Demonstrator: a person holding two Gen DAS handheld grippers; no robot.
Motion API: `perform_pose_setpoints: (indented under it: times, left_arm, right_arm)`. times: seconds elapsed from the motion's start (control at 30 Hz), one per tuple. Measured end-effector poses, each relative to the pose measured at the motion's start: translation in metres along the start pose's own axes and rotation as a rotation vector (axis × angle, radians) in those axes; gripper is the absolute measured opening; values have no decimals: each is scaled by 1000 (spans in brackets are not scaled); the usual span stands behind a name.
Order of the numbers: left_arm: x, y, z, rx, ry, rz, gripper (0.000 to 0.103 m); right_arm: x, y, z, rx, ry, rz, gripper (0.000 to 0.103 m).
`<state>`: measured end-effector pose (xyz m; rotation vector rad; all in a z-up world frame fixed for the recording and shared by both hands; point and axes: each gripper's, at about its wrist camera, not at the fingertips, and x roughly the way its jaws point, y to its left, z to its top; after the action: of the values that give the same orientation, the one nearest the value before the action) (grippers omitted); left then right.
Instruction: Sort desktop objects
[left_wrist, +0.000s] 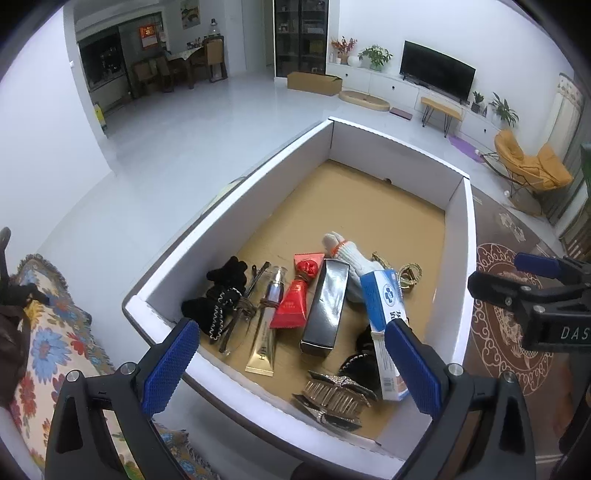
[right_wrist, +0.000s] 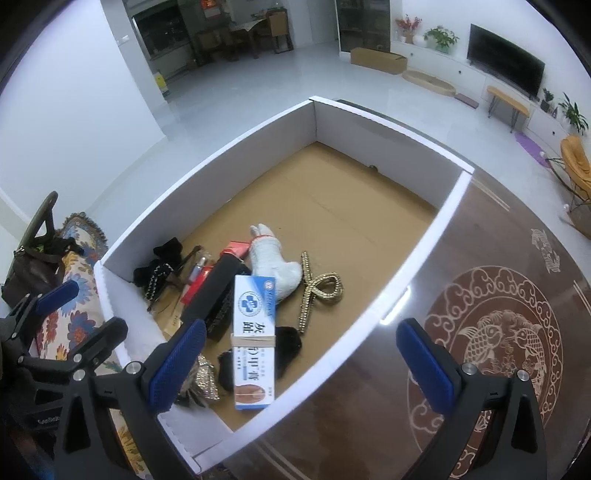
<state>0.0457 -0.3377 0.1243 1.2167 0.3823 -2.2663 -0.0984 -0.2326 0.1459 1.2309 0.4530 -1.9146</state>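
Left wrist view is showing me my left gripper hanging wide open over the near end of the white box — holding nothing. My right gripper is also gaping empty, hovering over the blue-and-white carton lying among the clutter — white glove, gold hair clip, black box.

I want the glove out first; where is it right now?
The white glove lies in the white box, mid-floor in the right wrist view, between the gold hair clip on its right and the black box on its left, its lower end under the blue-and-white carton.
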Motion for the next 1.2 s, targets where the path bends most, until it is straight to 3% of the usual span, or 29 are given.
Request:
perform_pose_setpoints:
  times: [1.2]
  left_arm:
    - [-1,-8,2,38,-6,-17,102]
  right_arm:
    - [4,6,2,-63,-25,-41,103]
